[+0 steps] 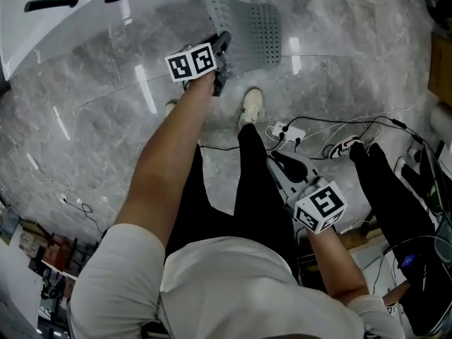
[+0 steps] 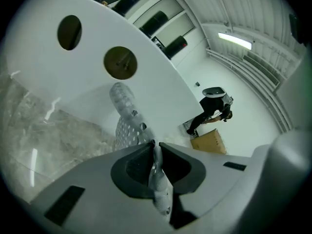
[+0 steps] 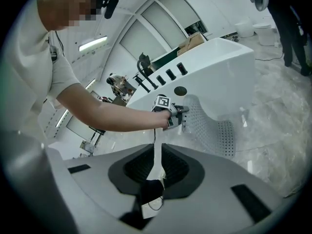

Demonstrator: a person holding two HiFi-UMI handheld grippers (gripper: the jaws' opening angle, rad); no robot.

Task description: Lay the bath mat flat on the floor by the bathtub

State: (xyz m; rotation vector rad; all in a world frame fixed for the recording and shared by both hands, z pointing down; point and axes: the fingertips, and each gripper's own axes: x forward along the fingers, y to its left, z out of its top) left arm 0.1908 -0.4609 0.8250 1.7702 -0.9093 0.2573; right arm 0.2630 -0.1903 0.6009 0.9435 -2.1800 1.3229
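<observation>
Pinching the bath mat (image 1: 258, 30) by one edge is the step in hand, I judge, with the laying-flat not yet done. My left gripper (image 1: 222, 48) sits in the upper middle of the head view, its jaws closed tight on a thin fold of the perforated grey sheet. In the left gripper view that fold runs straight between my pads (image 2: 139, 165) and on toward the upper left of the frame. From the pinch, part of the mat climbs against the white wall of the bathtub (image 1: 85, 13), and the wider holed end lies on the marble floor (image 1: 106, 119) just beside the tub.

My right gripper (image 1: 282, 162) hangs low at the lower right of the head view, well apart from the mat, its jaws drawn together on nothing.

Next, I reckon, I should draw the raised part away from the tub wall and lower it until the whole sheet rests flat, perhaps bringing the right gripper in to hold the opposite edge.
</observation>
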